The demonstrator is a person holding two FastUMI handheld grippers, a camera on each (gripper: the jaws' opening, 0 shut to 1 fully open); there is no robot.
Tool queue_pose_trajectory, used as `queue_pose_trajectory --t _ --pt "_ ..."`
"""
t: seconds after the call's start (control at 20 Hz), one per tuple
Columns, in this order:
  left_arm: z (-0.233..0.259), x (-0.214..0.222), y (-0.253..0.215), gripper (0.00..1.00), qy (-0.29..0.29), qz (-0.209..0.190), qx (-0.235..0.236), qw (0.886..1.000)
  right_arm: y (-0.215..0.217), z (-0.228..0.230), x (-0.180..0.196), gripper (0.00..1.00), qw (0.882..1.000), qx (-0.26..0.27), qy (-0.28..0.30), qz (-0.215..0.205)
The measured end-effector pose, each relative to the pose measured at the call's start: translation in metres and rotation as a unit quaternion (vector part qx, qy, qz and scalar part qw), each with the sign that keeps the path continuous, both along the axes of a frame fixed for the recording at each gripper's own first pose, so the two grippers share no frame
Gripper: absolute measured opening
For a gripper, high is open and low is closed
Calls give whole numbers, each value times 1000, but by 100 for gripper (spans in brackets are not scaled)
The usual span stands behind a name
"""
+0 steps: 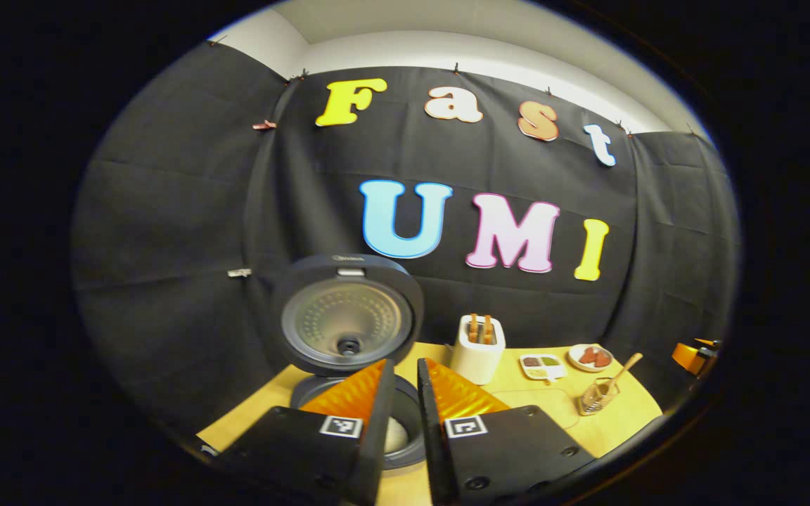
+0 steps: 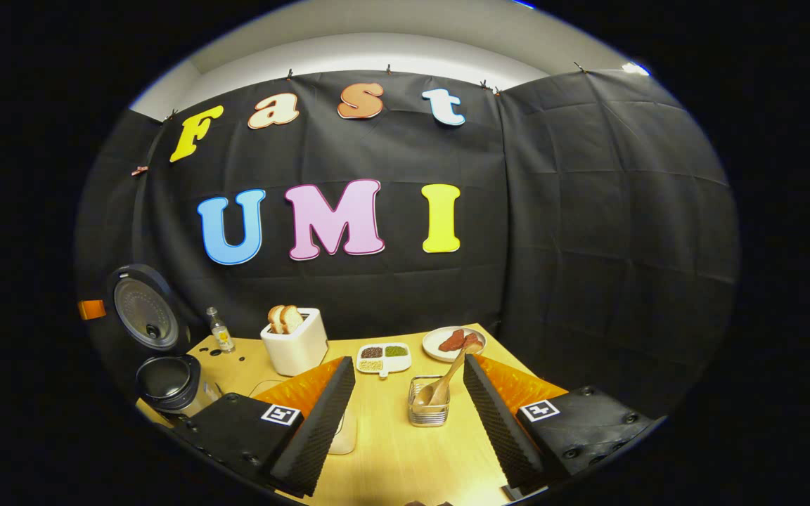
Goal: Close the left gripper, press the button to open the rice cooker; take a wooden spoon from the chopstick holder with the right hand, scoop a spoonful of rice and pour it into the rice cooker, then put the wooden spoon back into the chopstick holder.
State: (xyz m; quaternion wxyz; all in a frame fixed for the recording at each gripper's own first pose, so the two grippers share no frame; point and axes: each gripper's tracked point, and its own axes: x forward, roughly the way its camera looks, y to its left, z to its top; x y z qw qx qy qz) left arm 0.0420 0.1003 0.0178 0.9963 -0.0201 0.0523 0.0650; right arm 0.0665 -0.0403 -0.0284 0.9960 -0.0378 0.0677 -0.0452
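Rice cooker (image 1: 349,337) stands open at the left end of the table (image 1: 609,429), its round lid tipped up against the black wall and its pot bare below. My left jaws (image 1: 405,393) hang just above that pot, drawn close together with only a thin gap between them and nothing in it. My right jaws (image 2: 408,393) are spread wide and empty, level over the table, and between them I see the chopstick holder (image 2: 427,411), a small wire basket near the table's middle. In it the wooden spoon (image 2: 444,386) leans, bowl down, handle slanting up to the right. Behind stand a white toaster (image 2: 296,344) with bread, a divided dish of grains (image 2: 382,357) and a plate of red food (image 2: 453,342).
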Motion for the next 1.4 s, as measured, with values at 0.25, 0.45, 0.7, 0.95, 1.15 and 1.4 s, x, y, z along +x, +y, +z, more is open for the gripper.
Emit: queue_pose_trajectory --t 0.25,0.45,0.7,0.95,1.15,1.4 --pt "-6 10 -28 94 2 -10 -9 1000 -40 -4 38 97 999 21 13 -29" --pt "-10 22 -57 95 6 -27 5 1000 -69 -34 67 97 995 48 60 -59" --pt "-28 33 -86 95 37 -11 -7 999 -89 -68 108 98 988 93 105 -66" --pt "-55 37 -108 95 72 9 -36 997 -117 -122 148 99 972 146 161 -85" --pt "-78 41 -120 96 103 38 -33 993 -131 -155 180 99 957 200 187 -91" --pt "-102 48 -161 95 132 44 -68 988 -136 -188 206 97 929 283 216 -102"
